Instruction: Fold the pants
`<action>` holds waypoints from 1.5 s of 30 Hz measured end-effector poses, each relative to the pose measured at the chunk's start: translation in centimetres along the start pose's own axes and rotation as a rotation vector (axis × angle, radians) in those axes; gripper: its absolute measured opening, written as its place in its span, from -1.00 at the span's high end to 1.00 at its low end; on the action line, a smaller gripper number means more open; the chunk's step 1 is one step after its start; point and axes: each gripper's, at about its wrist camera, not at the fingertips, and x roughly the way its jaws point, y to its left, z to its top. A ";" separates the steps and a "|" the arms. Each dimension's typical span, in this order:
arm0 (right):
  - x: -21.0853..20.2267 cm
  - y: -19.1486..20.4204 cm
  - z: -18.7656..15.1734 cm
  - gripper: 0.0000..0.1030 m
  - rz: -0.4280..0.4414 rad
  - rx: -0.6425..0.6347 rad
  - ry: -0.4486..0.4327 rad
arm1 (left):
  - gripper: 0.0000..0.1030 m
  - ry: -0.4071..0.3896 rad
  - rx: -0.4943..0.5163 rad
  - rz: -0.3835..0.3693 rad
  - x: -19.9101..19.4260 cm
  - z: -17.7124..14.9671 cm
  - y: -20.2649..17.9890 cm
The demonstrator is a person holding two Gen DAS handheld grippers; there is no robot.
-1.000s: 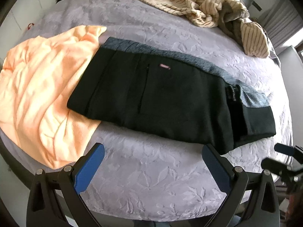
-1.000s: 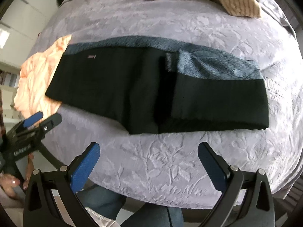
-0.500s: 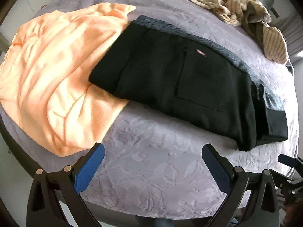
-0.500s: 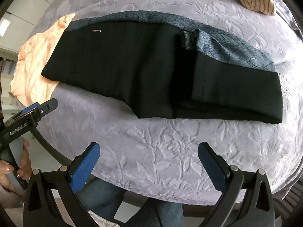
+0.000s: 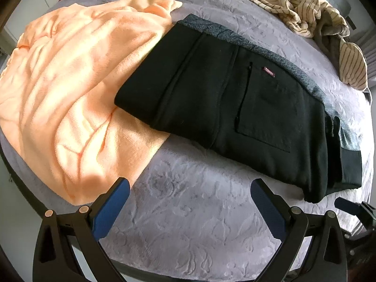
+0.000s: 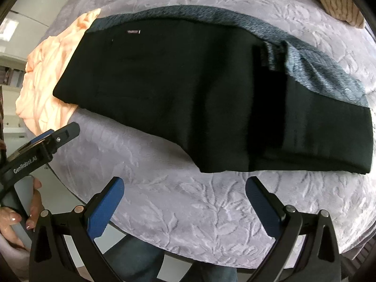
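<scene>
On grey bedspread (image 5: 202,211), folded black pants (image 5: 235,98).

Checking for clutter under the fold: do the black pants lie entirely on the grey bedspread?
No: the black pants' left end rests on the orange garment, not on the grey bedspread.

Bright daylight falls from the left, overexposing the orange cloth (image 5: 70,89), while the black pants (image 6: 188,89) lose detail, slightly blurred, and fisheye edges curve darkly.
</scene>
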 end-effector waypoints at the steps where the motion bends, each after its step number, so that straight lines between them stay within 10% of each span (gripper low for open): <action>1: 0.2 0.0 0.0 -0.99 0.001 -0.001 0.004 | -1.00 0.001 0.000 0.001 0.1 0.1 -0.1; 32: -0.1 -2.4 0.4 -0.99 0.012 0.041 0.013 | -1.00 -0.008 -0.025 -0.066 2.0 2.6 -2.1; 45: -0.2 -2.9 0.3 -0.99 0.027 0.055 0.010 | -1.00 -0.040 -0.158 -0.370 2.4 3.1 1.4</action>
